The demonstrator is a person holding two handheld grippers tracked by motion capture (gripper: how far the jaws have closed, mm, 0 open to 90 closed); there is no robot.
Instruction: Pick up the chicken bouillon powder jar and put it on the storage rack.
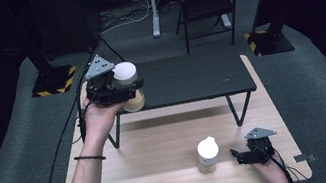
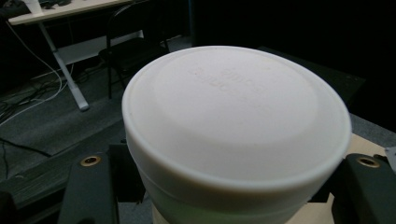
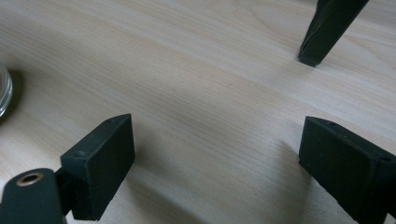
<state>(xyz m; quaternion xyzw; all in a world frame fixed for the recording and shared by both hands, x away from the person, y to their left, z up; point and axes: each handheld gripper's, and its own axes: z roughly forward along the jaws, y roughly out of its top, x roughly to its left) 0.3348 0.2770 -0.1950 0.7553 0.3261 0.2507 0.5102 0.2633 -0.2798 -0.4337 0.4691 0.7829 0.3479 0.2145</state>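
Nearest the person, at the front right of the wooden surface [image 1: 160, 143], the right gripper [image 1: 243, 154] is resting low with its jaws spread apart and nothing between them; in the right gripper view only bare wood grain is lying between the two black pads. Just to its left, a second jar [image 1: 207, 155] with a white spouted lid is standing upright on the wood, apart from those jaws, apparently waiting its turn.

Farther back and to the left, the left gripper [image 1: 126, 89] is holding a white-lidded jar [image 1: 128, 85] clear of the wooden surface, at the near left corner of the black raised shelf [image 1: 189, 79]. Its jaws are clenching the jar's body just under the lid, one on either side, as the left gripper view is showing with the lid [image 2: 236, 116] rising between them. The jar is being kept upright, likely so the pale contents are not spilling, and the grip below the rim is probably stopping it slipping through. Judging by its position, it is being carried toward the shelf top.
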